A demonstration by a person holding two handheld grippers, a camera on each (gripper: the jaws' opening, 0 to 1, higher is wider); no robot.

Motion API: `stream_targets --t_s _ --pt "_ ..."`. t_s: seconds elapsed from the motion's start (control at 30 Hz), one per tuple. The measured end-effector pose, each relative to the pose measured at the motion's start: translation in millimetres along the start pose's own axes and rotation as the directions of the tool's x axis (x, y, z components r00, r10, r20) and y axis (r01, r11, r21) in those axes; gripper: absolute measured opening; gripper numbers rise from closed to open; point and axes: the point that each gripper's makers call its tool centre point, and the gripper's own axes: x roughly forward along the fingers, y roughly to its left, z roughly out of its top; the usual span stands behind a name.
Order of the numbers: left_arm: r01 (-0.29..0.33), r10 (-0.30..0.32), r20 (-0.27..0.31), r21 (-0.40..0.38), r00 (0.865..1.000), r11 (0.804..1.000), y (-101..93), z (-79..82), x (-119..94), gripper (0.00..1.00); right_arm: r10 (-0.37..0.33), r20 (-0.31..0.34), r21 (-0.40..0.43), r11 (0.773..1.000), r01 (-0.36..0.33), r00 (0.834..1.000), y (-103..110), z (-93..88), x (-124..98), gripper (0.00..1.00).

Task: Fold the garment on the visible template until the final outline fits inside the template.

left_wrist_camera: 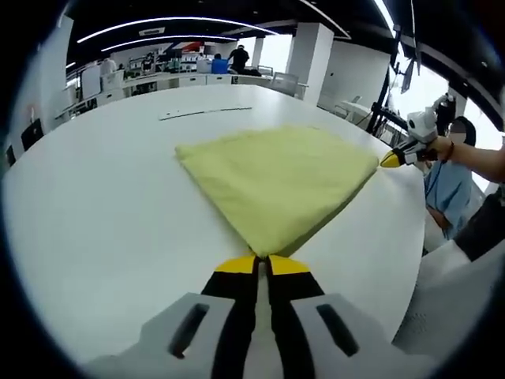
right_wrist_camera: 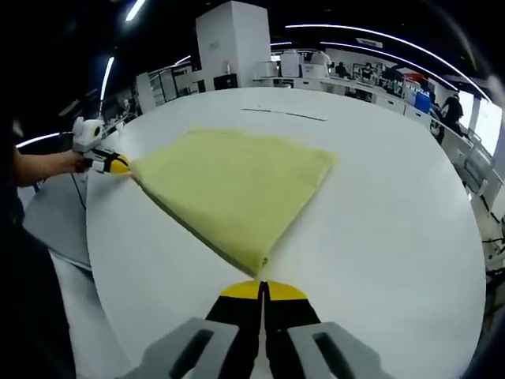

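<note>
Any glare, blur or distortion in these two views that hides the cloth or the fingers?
Left gripper view: fisheye bends the table edge; windows at right blow out; yellow cloth sharp and evenly lit. Right gripper view: same curvature, ceiling strips glare, cloth clear, soft shadow under its near edge.

A broad white surface (left_wrist_camera: 95,205) sits in an open office: dark ceiling with curved light strips (left_wrist_camera: 158,28), white pillars (right_wrist_camera: 233,39), distant desks (left_wrist_camera: 189,79).

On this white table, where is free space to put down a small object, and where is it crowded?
Free: the wide bare table on the open side of the yellow garment, and the strip beyond it up to the thin line. Crowded: the garment corners, held by the left gripper and the right gripper.
</note>
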Motion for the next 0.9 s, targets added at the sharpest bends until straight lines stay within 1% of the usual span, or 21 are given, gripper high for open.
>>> stream_targets --t_s 0.07,0.1,0.17,0.2,0.23,0.27,0.3,0.33,0.4,0.47,0.53,0.57,0.67,0.7,0.8,0.9 --pt "-0.012 0.012 0.016 -0.019 1.0 1.0 2.0 2.7 -2 0.05 -0.004 0.027 0.031 1.0 0.003 1.0 0 5.4 0 0.0" --pt "-0.019 0.02 0.026 -0.031 0.999 0.999 3.0 5.2 -4 0.08 -0.017 0.044 0.057 0.998 0.014 0.999 0 9.7 -2 0.0" --pt "-0.028 0.03 0.046 -0.046 0.998 0.999 3.8 10.1 -7 0.15 -0.019 0.069 0.081 0.997 0.013 0.997 1 16.3 -4 0.0" --pt "-0.035 0.037 0.054 -0.048 0.998 0.998 4.7 12.6 -9 0.19 -0.024 0.098 0.102 0.995 0.014 0.995 4 24.5 -6 0.03" --pt "-0.047 0.051 0.072 -0.059 0.996 0.997 6.2 17.0 -12 0.23 -0.021 0.102 0.114 0.993 0.009 0.995 6 27.4 -8 0.1" --pt "-0.051 0.058 0.101 -0.074 0.993 0.996 6.8 22.3 -14 0.26 -0.019 0.111 0.114 0.993 0.006 0.994 8 31.8 -9 0.16" --pt "-0.048 0.057 0.114 -0.087 0.992 0.995 6.4 25.2 -16 0.29 -0.024 0.127 0.107 0.994 0.01 0.992 10 37.3 -11 0.22" --pt "-0.045 0.057 0.118 -0.102 0.991 0.994 6.8 27.0 -19 0.33 -0.032 0.137 0.096 0.995 0.019 0.99 13 43.1 -12 0.31" --pt "-0.046 0.06 0.128 -0.106 0.99 0.993 5.5 31.4 -23 0.4 -0.021 0.161 0.08 0.997 0.008 0.987 21 53.2 -14 0.44" --pt "-0.043 0.058 0.139 -0.109 0.989 0.993 2.9 35.9 -27 0.47 -0.002 0.181 0.06 0.998 -0.009 0.983 31 62.1 -16 0.53" --pt "-0.046 0.061 0.152 -0.103 0.986 0.994 0.8 40.1 -30 0.55 0.005 0.18 0.045 0.999 -0.013 0.984 38 66.2 -17 0.61" --pt "-0.043 0.061 0.169 -0.109 0.984 0.993 -1.2 44.0 -33 0.59 0.005 0.181 0.039 0.999 -0.012 0.983 41 68.9 -18 0.65" --pt "-0.043 0.064 0.19 -0.114 0.98 0.993 -4.5 49.6 -40 0.7 0.005 0.205 0.035 0.999 -0.013 0.979 47 77.7 -23 0.82" --pt "-0.052 0.072 0.194 -0.108 0.978 0.993 -4.9 50.8 -42 0.73 0.001 0.207 0.047 0.999 -0.011 0.978 48 80.1 -25 0.88" --pt "-0.059 0.079 0.193 -0.107 0.978 0.992 -5.9 51.5 -46 0.82 -0.006 0.223 0.057 0.998 -0.007 0.975 51 85.0 -31 0.98" --pt "-0.074 0.104 0.209 -0.15 0.972 0.986 -5.0 54.0 -53 0.92 0.0 0.24 0.065 0.998 -0.016 0.971 57 89.1 -38 0.99"
